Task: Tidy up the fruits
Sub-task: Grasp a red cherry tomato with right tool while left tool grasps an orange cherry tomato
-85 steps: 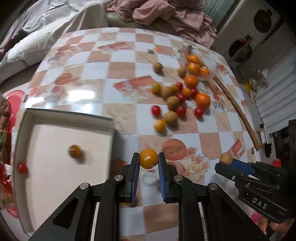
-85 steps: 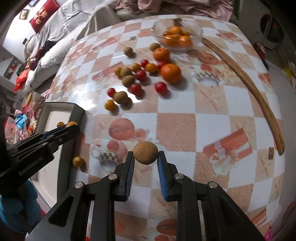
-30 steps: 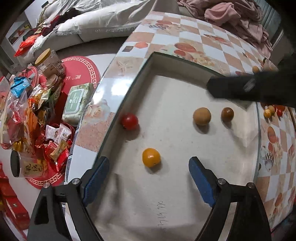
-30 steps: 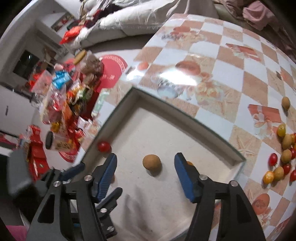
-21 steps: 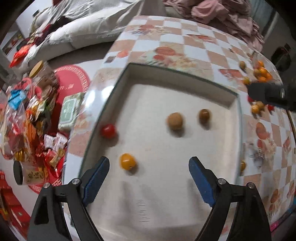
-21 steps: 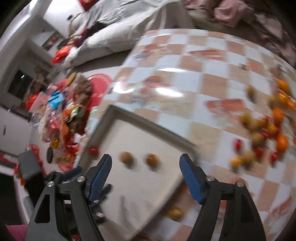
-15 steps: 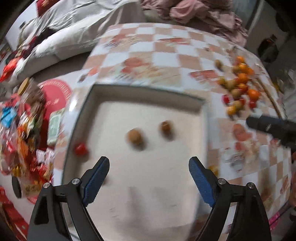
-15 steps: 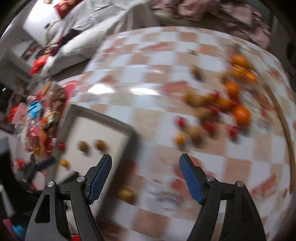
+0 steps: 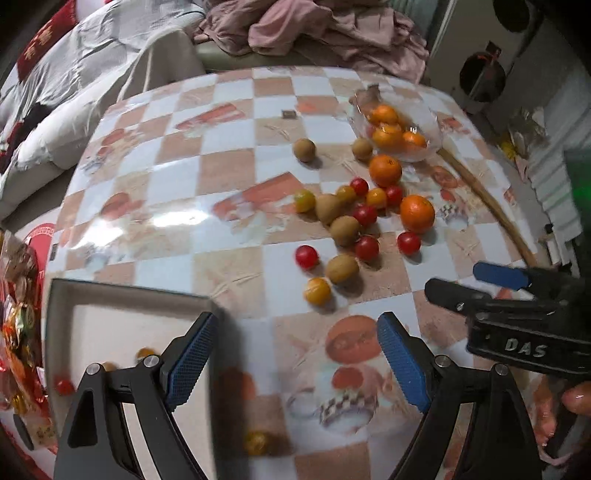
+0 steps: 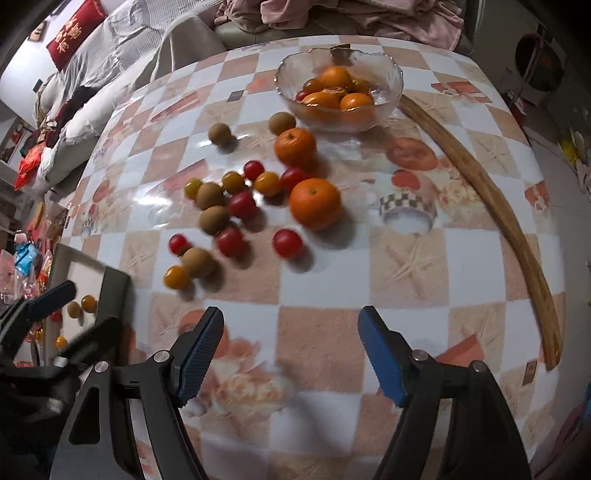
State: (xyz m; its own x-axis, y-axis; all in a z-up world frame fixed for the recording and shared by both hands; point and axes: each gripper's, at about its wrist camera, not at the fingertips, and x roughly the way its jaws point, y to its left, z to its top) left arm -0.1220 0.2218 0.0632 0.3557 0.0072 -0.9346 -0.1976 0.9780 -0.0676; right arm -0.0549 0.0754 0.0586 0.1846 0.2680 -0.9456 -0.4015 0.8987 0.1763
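Observation:
Loose fruit lies on the checkered table (image 9: 236, 170): two oranges (image 10: 314, 202), several red cherry tomatoes (image 10: 287, 242), yellow tomatoes (image 10: 176, 277) and brown kiwis (image 10: 198, 261). A glass bowl (image 10: 391, 96) holds oranges at the back. A white tray (image 9: 110, 325) at the left holds a few small fruits. My left gripper (image 9: 293, 360) is open and empty, over the tray's right edge; it also shows in the right wrist view (image 10: 66, 314). My right gripper (image 10: 290, 356) is open and empty, above the table in front of the fruit; it also shows in the left wrist view (image 9: 476, 282).
A curved wooden stick (image 10: 491, 206) lies along the table's right side. One yellow tomato (image 9: 255, 442) sits on the table just right of the tray. A sofa with bedding and pink clothes (image 9: 314, 29) stands behind. Snack packets (image 9: 18, 314) crowd the floor at left.
Both grippers have let go of their fruit in the tray. They have swung from over the tray to the right, and now face the loose fruit on the table.

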